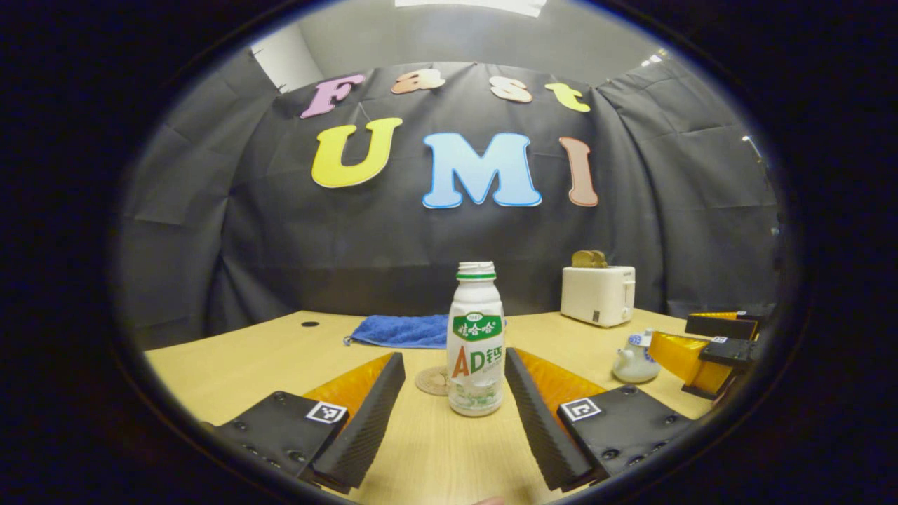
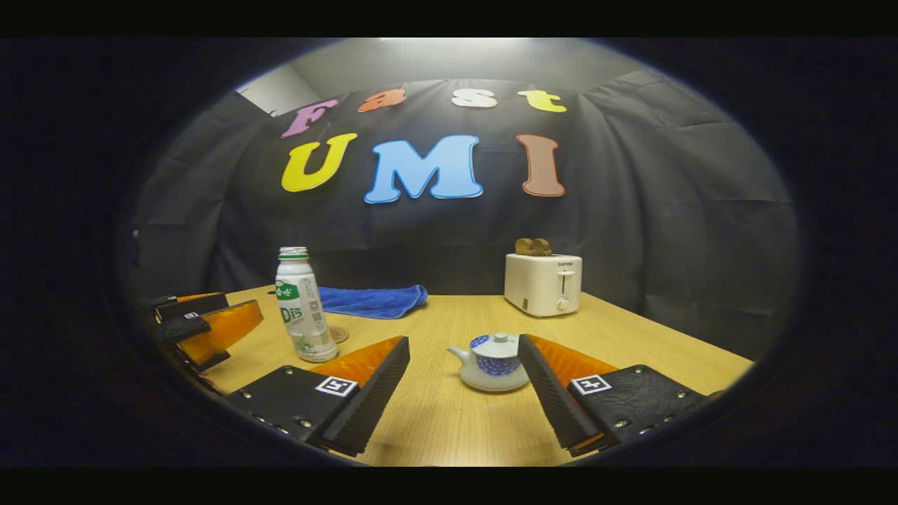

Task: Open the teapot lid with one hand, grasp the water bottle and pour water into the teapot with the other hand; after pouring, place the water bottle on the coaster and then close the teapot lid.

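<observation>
We see the left gripper (image 1: 454, 410) with fingers spread wide, the upright bottle (image 1: 476, 340) standing on the table (image 1: 231, 365) between them, untouched, the coaster (image 1: 433, 381) just behind it. The right gripper (image 2: 464, 396), also spread, faces the lidded teapot (image 2: 493, 362).

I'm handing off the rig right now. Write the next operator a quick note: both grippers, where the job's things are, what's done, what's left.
Left hand-held gripper: open, empty, fingers either side of the bottle, not touching.
Right hand-held gripper: open, empty, facing the teapot.
Bottle stands upright on the table, cap off, just in front of the coaster, not on it.
Teapot sits on the table, lid on.
A towel and toaster stand at the back, not part of the job.
Done: nothing yet.
Left: lift the lid, grasp the bottle, pour, set the bottle on the coaster, close the lid.
</observation>
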`<state>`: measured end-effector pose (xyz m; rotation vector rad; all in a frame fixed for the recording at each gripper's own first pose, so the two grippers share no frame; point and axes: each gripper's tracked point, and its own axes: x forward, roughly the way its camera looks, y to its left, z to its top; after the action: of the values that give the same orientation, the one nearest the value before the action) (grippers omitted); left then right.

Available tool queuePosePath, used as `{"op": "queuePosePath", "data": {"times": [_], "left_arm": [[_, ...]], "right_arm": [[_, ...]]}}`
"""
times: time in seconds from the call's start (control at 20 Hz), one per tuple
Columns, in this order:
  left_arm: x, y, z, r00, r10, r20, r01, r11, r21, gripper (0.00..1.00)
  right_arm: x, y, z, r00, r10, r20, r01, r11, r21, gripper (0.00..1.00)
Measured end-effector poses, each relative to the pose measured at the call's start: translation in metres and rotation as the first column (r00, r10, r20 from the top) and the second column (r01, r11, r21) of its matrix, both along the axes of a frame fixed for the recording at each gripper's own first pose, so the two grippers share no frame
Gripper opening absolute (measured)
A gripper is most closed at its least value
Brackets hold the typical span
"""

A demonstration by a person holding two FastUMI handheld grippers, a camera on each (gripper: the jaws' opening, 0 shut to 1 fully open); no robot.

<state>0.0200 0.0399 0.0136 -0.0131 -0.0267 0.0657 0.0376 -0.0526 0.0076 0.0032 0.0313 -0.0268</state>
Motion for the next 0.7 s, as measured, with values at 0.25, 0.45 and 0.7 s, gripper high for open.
{"op": "queuePosePath", "data": {"times": [0.25,0.45,0.7], "left_arm": [[0.012,0.003,0.006,1.000,-0.003,-0.007,0.003,1.000,0.002,0.99],[0.020,0.009,0.004,1.000,0.005,-0.016,-0.005,1.000,0.006,0.99],[0.027,0.012,-0.007,0.999,-0.003,-0.047,0.001,1.000,-0.028,0.98]], "right_arm": [[0.039,-0.024,-0.003,0.997,-0.035,-0.066,0.038,0.998,0.042,0.95],[0.062,-0.037,-0.009,0.992,-0.075,-0.098,0.076,0.997,0.002,0.93],[0.070,-0.034,-0.019,0.986,-0.068,-0.151,0.068,0.998,-0.007,0.27]]}}
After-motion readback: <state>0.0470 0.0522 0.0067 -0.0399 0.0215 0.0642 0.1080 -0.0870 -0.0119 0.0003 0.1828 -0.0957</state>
